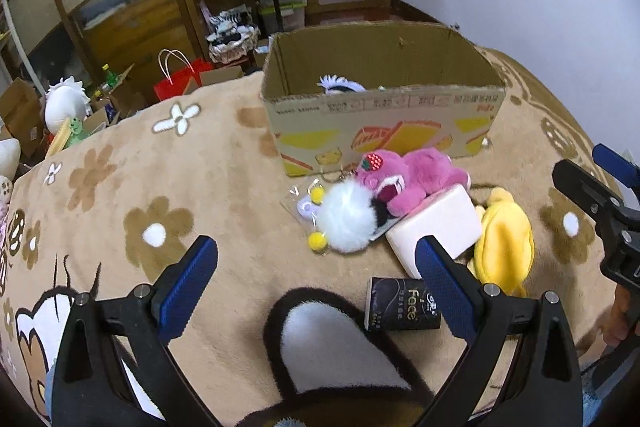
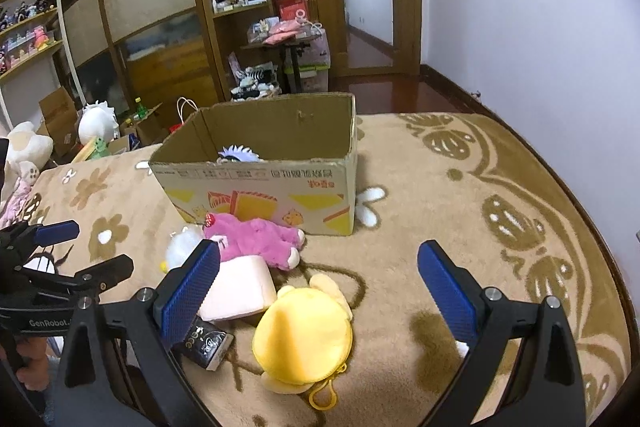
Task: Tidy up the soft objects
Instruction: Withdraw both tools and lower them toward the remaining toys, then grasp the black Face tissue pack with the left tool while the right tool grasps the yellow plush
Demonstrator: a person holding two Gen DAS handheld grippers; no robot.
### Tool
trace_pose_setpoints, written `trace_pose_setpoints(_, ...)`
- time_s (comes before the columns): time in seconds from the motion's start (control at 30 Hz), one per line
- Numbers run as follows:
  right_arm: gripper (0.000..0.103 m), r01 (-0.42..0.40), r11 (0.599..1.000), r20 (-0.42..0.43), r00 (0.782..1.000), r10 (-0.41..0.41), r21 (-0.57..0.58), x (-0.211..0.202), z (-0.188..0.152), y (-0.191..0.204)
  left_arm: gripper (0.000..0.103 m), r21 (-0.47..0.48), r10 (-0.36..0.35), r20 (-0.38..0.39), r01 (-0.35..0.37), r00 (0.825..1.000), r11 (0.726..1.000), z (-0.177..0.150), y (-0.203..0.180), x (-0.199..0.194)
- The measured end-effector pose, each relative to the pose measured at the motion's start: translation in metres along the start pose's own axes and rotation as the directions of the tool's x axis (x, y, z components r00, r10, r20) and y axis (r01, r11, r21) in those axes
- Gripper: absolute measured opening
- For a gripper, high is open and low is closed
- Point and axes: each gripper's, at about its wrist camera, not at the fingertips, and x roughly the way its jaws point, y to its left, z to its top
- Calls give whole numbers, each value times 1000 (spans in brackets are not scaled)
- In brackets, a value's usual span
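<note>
An open cardboard box [image 1: 384, 115] [image 2: 264, 187] stands on the flowered blanket with a pale spiky plush [image 1: 340, 85] [image 2: 240, 153] inside. In front of it lie a pink bear plush [image 1: 412, 179] [image 2: 256, 239], a white fluffy pompom toy [image 1: 348, 217] [image 2: 182, 247], a pale pink block cushion [image 1: 436, 227] [image 2: 240, 287], a yellow plush pouch [image 1: 504, 243] [image 2: 304, 339] and a black tissue pack [image 1: 404, 305] [image 2: 206, 343]. My left gripper [image 1: 316, 283] is open, just short of the pile. My right gripper [image 2: 318, 287] is open above the yellow pouch.
The blanket [image 1: 160, 187] [image 2: 460, 211] covers a bed; its right edge meets a white wall [image 2: 540, 27]. Beyond the far edge the floor holds cardboard boxes, a red bag [image 1: 176, 83] and plush toys [image 2: 96, 123]. Wooden shelving and a door stand behind.
</note>
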Motion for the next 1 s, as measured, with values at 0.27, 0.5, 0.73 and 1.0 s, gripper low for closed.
trace_pose_setpoints(0.27,103,13,1000,-54,998,-13,7,17,-6,-1,98,12,-31,-57,32,998,999,-2,-4,12)
trace_pose_setpoints(0.5,103,-7,999,-144,989,11,31,36,-14,-4,98,41,-86,-150,93,985,995,-5,-13,33)
trace_pose_setpoints(0.73,103,5,998,-249,969,13,69,55,-23,-12,98,37,-143,-241,156,960,987,-10,-23,53)
trace_pose_setpoints(1.0,103,-2,995,-351,936,36,98,76,-35,-15,98,-20,-218,-332,225,918,974,-14,-25,73)
